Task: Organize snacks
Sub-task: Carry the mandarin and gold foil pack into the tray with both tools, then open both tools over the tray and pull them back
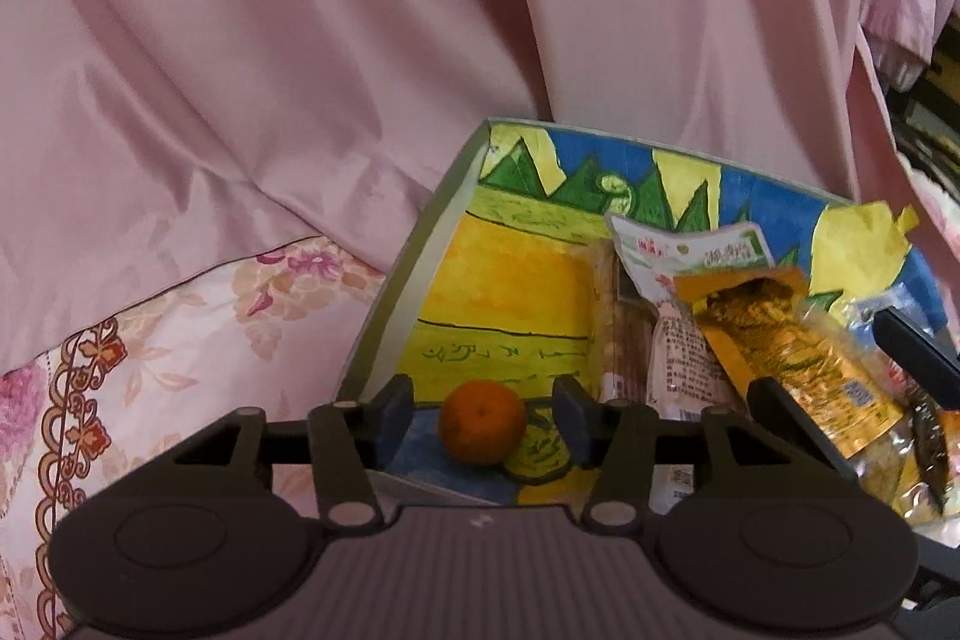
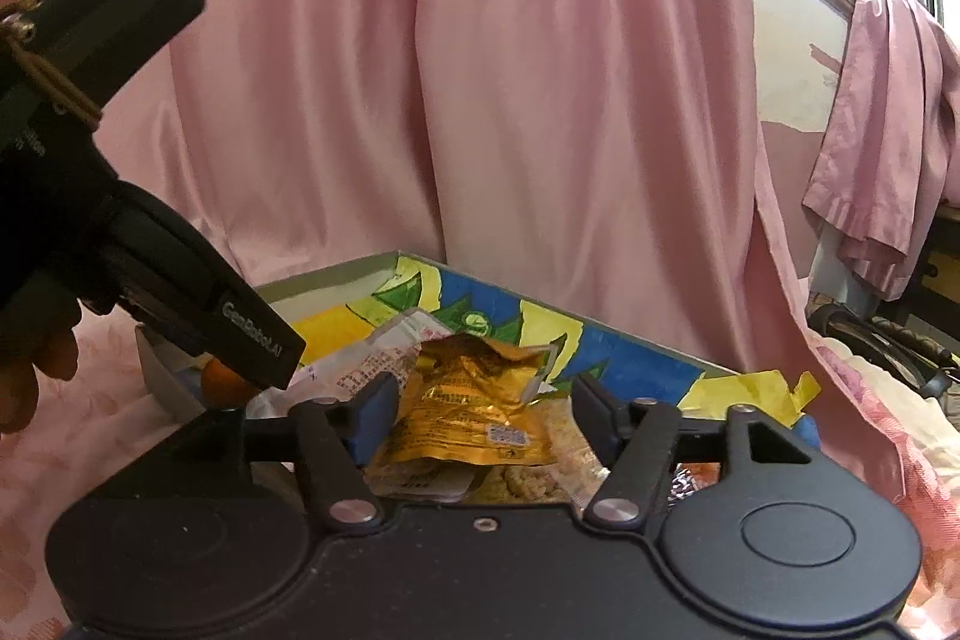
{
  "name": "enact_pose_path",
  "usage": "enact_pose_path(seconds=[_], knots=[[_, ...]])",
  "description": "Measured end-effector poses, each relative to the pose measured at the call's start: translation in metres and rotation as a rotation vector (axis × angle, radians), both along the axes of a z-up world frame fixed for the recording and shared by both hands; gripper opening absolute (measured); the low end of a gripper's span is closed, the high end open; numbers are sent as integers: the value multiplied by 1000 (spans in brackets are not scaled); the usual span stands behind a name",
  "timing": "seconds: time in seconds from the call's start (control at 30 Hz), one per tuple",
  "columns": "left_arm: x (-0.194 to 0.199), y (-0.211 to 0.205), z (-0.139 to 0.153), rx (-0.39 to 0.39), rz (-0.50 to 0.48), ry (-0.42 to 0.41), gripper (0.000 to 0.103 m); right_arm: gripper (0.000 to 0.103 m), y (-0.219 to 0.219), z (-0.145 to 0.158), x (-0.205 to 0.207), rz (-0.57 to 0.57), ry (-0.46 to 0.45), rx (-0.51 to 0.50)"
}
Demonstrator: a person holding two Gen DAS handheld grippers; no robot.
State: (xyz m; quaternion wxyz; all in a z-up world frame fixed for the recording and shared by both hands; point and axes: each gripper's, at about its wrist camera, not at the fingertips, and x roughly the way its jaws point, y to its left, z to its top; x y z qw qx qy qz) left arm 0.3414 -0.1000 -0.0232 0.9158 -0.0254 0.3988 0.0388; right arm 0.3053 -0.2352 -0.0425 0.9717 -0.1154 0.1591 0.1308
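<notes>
box [image 1: 414, 274] left half: open floor | right half: blocked by snack packets [image 1: 798, 358] | orange [image 1: 482, 421] near front wall

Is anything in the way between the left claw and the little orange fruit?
Nothing visible blocks it. The left claw is open, and the small round orange fruit sits straight ahead between its fingers, on the floor of the painted cardboard box.

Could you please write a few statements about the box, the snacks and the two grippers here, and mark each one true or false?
1. An orange lies in the painted box. True.
2. The left hand-held gripper is shut on the orange. False: its jaws stand open on either side of the orange.
3. A gold packet lies between the right hand-held gripper jaws. True.
4. The box is empty apart from the orange. False: several snack packets lie in it.
</notes>
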Motion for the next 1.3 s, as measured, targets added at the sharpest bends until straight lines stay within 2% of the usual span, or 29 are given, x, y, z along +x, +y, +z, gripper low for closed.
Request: enact_pose_path(seconds=[0.2,0.27,0.47,0.63,0.87,1.13,1.3], knots=[[-17,4,15,-31,20,-55,74,77,-6,14,-9,-26,-30,7],[-27,7,23,-33,43,-89,87,81,-10,21,-14,-40,-40,12],[-55,13,49,-38,78,-171,100,96,-22,48,-35,-76,-83,59],[-84,18,69,-50,87,-235,102,102,-27,72,-57,-107,-135,92],[-128,23,86,-35,112,-260,102,102,-35,96,-99,-135,-171,133],[-176,26,85,-13,101,-275,103,102,-45,102,-146,-153,-168,190],[-200,31,82,-16,97,-276,103,102,-45,104,-167,-164,-171,188]])
